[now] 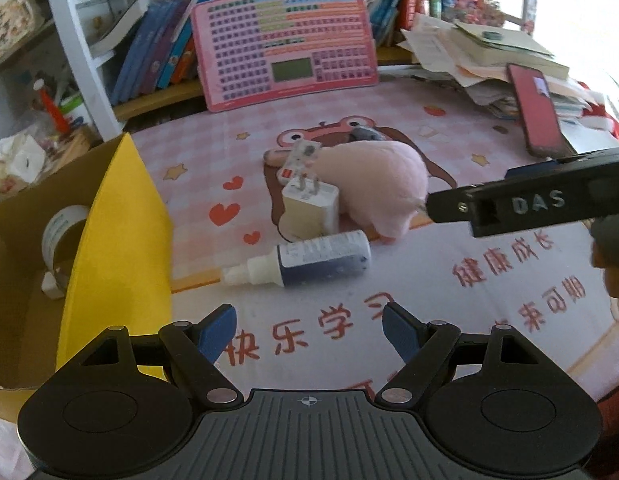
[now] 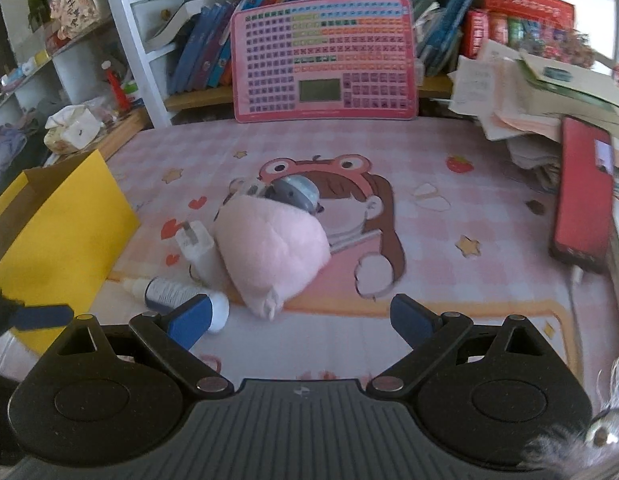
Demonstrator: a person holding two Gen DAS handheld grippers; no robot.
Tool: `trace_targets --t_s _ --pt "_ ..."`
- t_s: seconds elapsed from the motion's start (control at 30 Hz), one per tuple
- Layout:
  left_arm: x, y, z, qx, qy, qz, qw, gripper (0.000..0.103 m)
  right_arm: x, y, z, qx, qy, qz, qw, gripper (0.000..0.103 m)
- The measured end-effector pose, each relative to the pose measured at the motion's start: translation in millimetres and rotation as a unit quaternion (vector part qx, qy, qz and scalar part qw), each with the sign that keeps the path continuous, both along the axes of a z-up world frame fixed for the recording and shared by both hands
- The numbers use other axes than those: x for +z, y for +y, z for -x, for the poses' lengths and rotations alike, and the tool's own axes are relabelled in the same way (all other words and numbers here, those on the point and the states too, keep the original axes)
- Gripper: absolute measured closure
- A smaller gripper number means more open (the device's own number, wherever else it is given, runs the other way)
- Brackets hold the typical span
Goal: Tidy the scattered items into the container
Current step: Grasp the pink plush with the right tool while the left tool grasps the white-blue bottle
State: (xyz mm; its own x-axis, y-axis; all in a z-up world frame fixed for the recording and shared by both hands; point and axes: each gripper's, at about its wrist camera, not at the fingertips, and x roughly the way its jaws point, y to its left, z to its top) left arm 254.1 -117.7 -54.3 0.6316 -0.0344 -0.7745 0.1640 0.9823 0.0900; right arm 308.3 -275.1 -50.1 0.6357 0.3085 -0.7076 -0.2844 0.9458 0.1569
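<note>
A pink checked desk mat (image 1: 389,280) with a cartoon girl and red characters covers the desk; behind it, at twelve o'clock, a pink key chart (image 1: 285,44) leans against shelves of books (image 1: 157,52), and a paper pile (image 1: 489,60) with a red phone (image 1: 539,110) sits at two o'clock. The scattered items cluster mid-mat: a pink plush (image 1: 381,188), a white charger plug (image 1: 309,208) touching its left side, and a blue-and-white bottle (image 1: 309,260) lying just in front. The yellow-flapped cardboard box (image 1: 117,240) stands at nine o'clock, a tape roll (image 1: 61,236) inside. The left gripper (image 1: 309,336) tilts downward, jaws spread and empty, short of the bottle. The right gripper (image 2: 305,320) angles down at the plush's near side, jaws apart, empty.
</note>
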Motion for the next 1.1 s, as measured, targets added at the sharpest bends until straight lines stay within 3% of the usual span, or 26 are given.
trace_targets --t_s 0.2,0.33,0.4,0.47,0.53,0.8,0.93,1.1 --pt "-6.6 -3.5 -13.9 0.002 -0.004 -0.015 0.9999 0.020 -9.7 25.1 -38.1 0.046 -0.028 0.048 0.997 0.006" --pt "-10.1 -9.2 -23.2 -0.025 -0.007 -0.038 0.9990 0.020 -16.1 40.8 -58.1 0.077 -0.031 0.066 0.994 0.007" --pt "-12.3 -13.8 -29.2 -0.047 -0.006 -0.056 0.9973 0.020 -19.2 47.4 -63.9 0.092 -0.032 0.074 0.992 0.011" --pt "-14.7 -18.9 -35.5 -0.077 -0.006 -0.075 0.9942 0.020 -21.3 50.5 -67.8 0.106 -0.031 0.076 0.991 0.027" --pt "-17.4 -22.5 -42.6 -0.103 -0.003 -0.090 0.9906 0.021 -21.4 49.2 -68.6 0.117 -0.026 0.066 0.991 0.034" --pt "-29.2 -28.1 -64.0 -0.173 0.026 -0.136 0.9751 0.021 -18.4 8.6 -48.0 0.080 -0.015 0.056 0.995 0.039" --pt "-36.0 -28.8 -74.1 -0.203 0.052 -0.140 0.9677 0.022 -17.2 -15.8 -30.0 0.050 -0.001 0.043 0.998 0.039" --pt "-43.0 -32.0 -84.5 -0.210 0.078 -0.120 0.9672 0.037 -14.3 -33.1 -5.5 0.033 0.016 0.037 0.999 0.040"
